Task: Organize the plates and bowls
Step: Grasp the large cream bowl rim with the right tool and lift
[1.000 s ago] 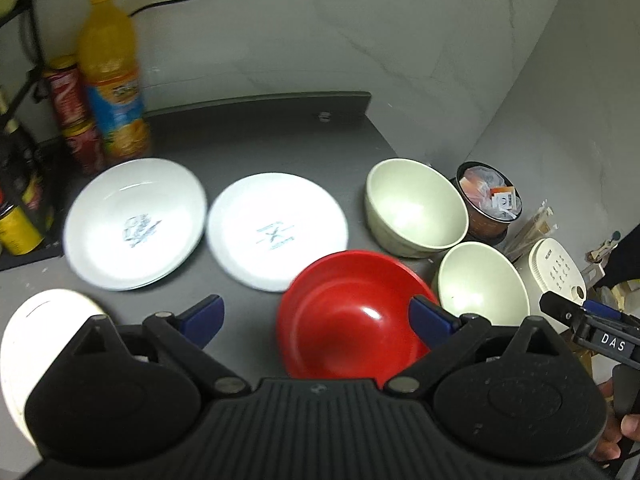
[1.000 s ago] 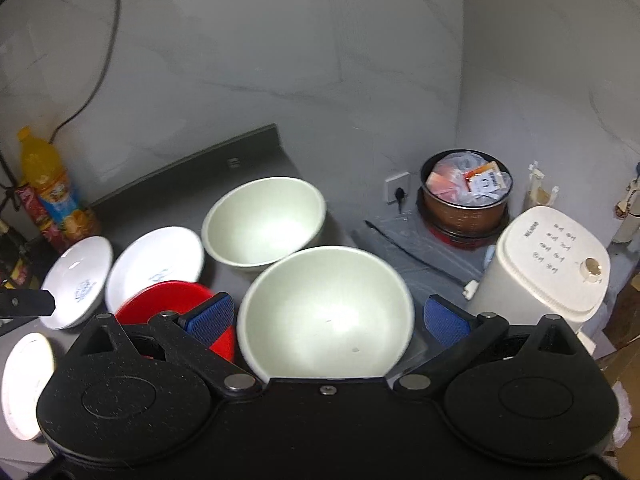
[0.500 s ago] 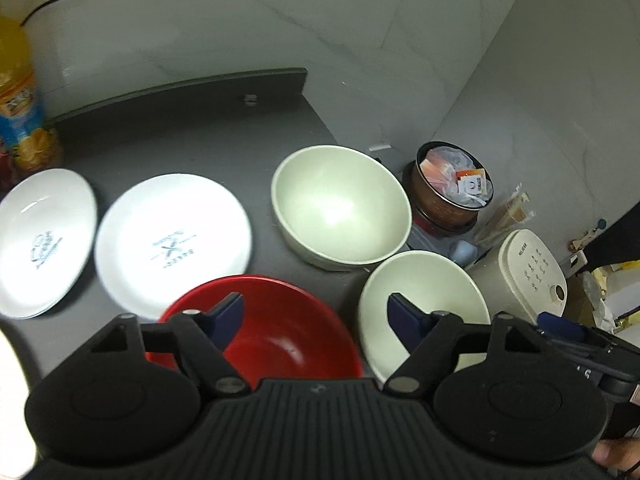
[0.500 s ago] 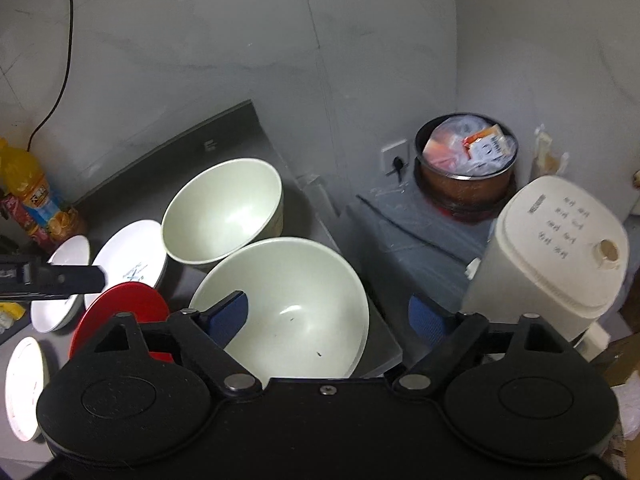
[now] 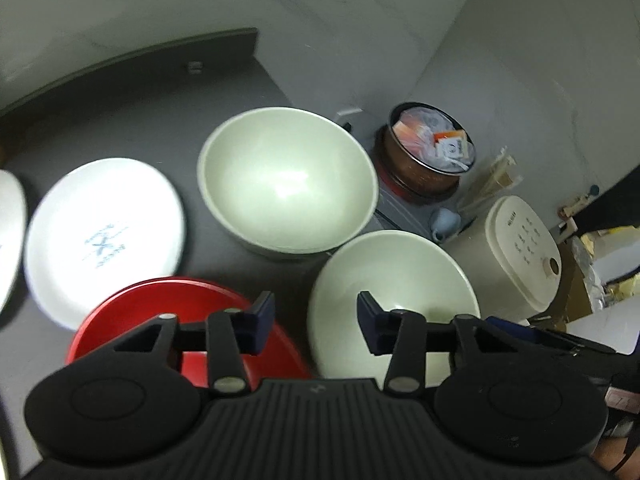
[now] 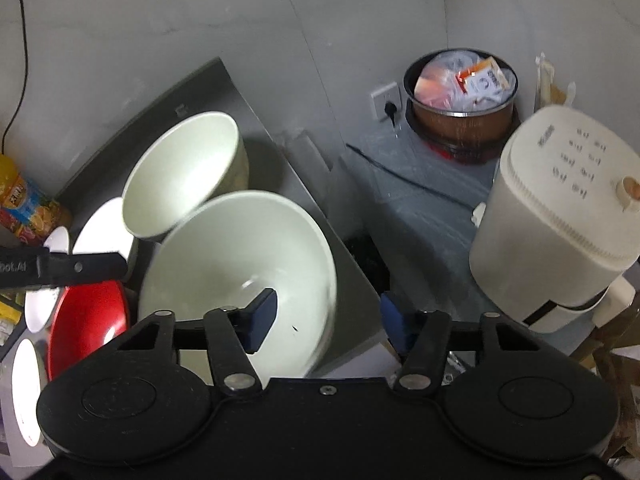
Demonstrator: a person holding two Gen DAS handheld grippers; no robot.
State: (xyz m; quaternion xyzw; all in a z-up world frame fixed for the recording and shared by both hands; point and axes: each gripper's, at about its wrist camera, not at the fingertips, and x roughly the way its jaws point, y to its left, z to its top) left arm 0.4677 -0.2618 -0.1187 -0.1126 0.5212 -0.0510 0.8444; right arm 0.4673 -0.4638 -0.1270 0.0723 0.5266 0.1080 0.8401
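Two pale green bowls stand on the dark counter, a near bowl (image 5: 400,276) (image 6: 240,264) and a far bowl (image 5: 288,180) (image 6: 180,176). Left of the near bowl is a red bowl (image 5: 160,304) (image 6: 88,316). My left gripper (image 5: 316,322) is open, its jaws on either side of the near bowl's left rim, one finger over the red bowl. My right gripper (image 6: 327,318) is open and straddles the same bowl's right rim; neither pad visibly touches it. White plates (image 5: 104,236) (image 6: 104,232) lie further left.
Off the counter's right edge stand a white rice cooker (image 6: 560,208) (image 5: 524,252) and a brown pot full of packets (image 6: 460,92) (image 5: 432,160), with a wall socket (image 6: 386,102) behind. A juice bottle (image 6: 20,196) stands at the far left. Another white plate (image 6: 24,380) lies near the front.
Both grippers have moved right and closer to the near pale bowl. Each has narrowed its jaws. The left one has shifted from over the red bowl to the pale bowl's left rim.
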